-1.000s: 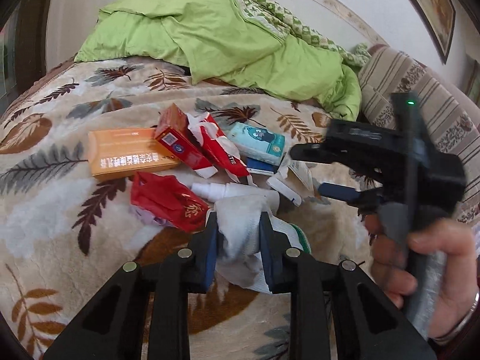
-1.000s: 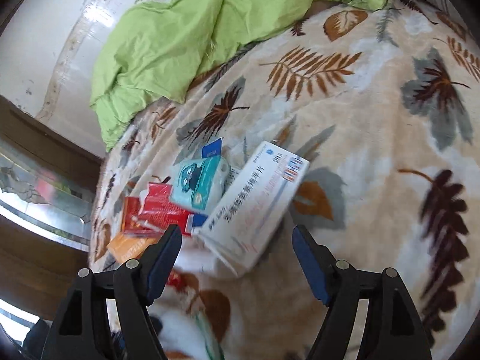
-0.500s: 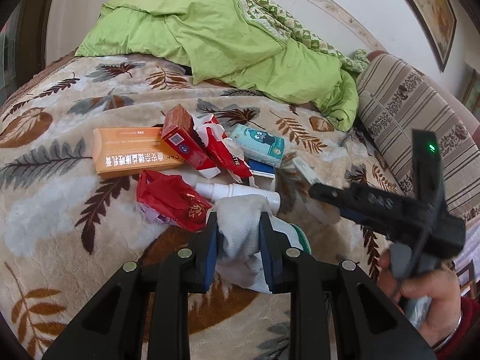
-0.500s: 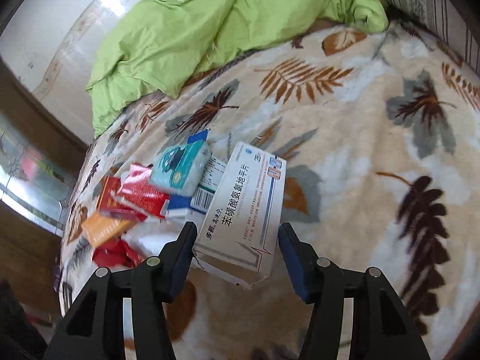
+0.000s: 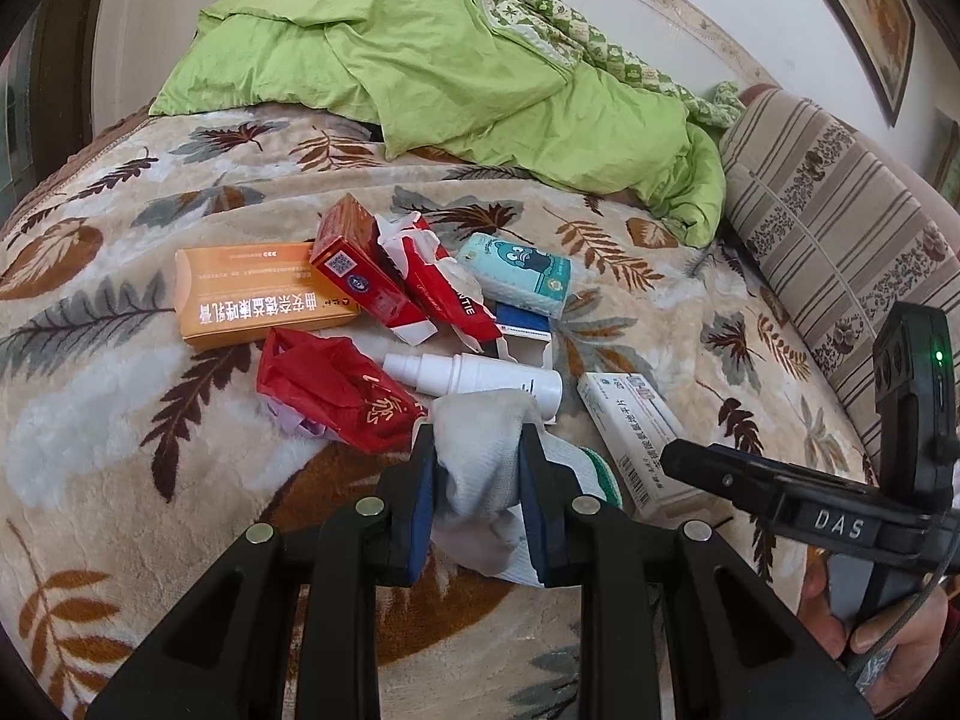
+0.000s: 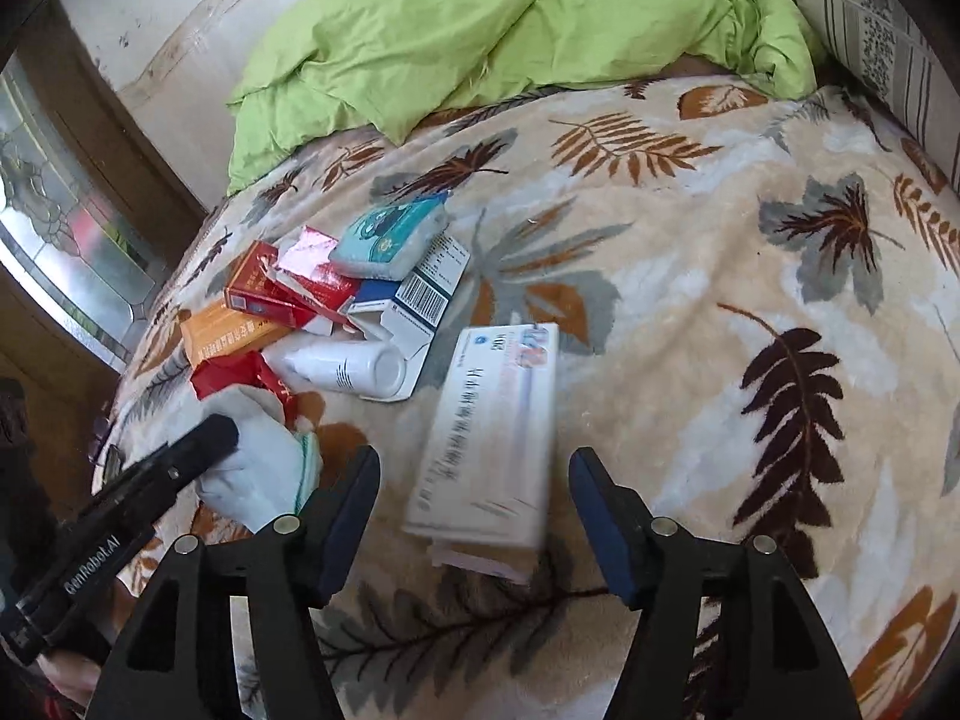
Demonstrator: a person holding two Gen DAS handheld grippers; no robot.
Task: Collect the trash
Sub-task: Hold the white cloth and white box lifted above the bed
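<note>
While left gripper (image 5: 477, 498) clamps white glove (image 5: 480, 450), right gripper (image 6: 474, 516) is wide open; white box (image 6: 492, 432) between fingers, trash pile at 10 o'clock.

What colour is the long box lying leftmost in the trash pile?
Orange, with white lettering on the long box; the left wrist view shows it best.

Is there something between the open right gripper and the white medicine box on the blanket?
Nothing visible. The white medicine box lies on the blanket, apart from the pile, with its near end between the fingers of the open right gripper. No finger touches it.
</note>
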